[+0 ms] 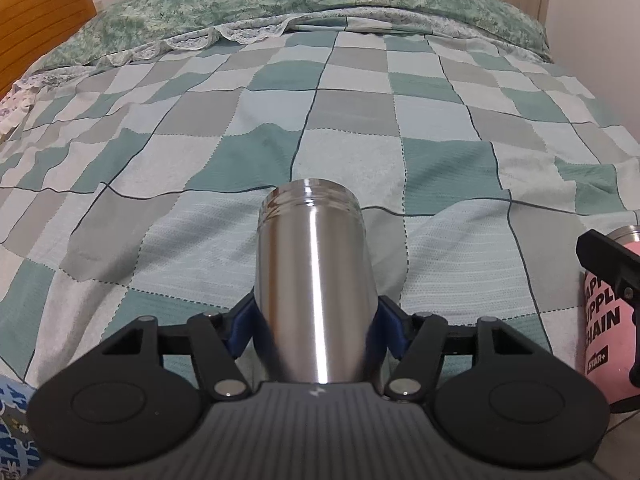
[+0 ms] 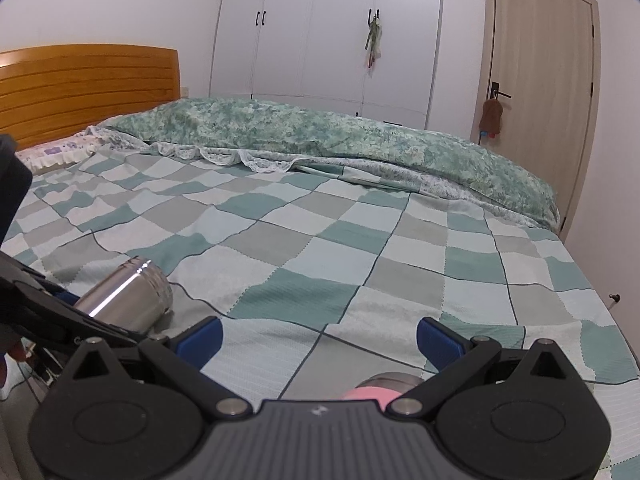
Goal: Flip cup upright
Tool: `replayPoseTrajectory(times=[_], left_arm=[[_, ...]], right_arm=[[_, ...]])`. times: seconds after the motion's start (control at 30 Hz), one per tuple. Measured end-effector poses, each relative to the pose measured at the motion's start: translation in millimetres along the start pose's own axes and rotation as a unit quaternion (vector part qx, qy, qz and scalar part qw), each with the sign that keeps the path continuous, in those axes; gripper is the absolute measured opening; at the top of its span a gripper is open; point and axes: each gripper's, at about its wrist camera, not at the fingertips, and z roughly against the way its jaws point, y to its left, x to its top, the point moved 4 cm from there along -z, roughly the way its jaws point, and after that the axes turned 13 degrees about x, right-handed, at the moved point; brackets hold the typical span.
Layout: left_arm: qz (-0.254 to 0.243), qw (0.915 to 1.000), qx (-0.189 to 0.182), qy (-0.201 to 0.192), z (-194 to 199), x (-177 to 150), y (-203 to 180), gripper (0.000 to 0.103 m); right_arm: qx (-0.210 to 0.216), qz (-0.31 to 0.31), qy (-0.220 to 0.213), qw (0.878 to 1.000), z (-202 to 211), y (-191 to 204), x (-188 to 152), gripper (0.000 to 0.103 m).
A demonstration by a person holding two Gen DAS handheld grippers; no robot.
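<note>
- My left gripper point(image 1: 316, 326) holds the steel cup point(image 1: 314, 280); the blue pads point(image 1: 240, 330) press on its two sides near the closed base.
- The cup lies along the fingers and points away from the camera, with its threaded rim point(image 1: 310, 200) at the far end, over the checked bedspread point(image 1: 440, 160).
- In the right wrist view the same steel cup point(image 2: 128, 298) appears at the lower left, tilted, with the rim toward the bed; whether the rim touches the cloth, I cannot tell.
- My right gripper point(image 2: 318, 338) has its fingers point(image 2: 202, 338) spread wide, and nothing is between the tips.
- Just under the right gripper, close to its body, I see the top of a pink cup point(image 2: 370, 394) with a steel rim; it is mostly hidden.
- In the left wrist view this pink cup point(image 1: 606, 328) stands at the right edge, with black letters on its side, and one black finger of the right gripper point(image 1: 612, 272) is in front of it.
- At the far side of the bed lies a green patterned quilt point(image 2: 320, 136), with a wooden headboard point(image 2: 88, 88) at the left.
</note>
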Motion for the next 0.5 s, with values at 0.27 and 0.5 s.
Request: replayPoseTrajectory(times=[0.27, 0.5], left_arm=[[0.011, 0.9997, -0.014, -0.014, 19.1, -6.5, 10.7, 0.064], [0.011, 0.9991, -0.027, -0.032, 39.7, -16.2, 16.3, 0.064]], right_arm=[[0.002, -0.007, -0.019, 1.000, 18.6, 9.7, -0.3, 0.103], [0.004, -0.019, -0.038, 0.999, 42.2, 21.4, -5.2, 0.103]])
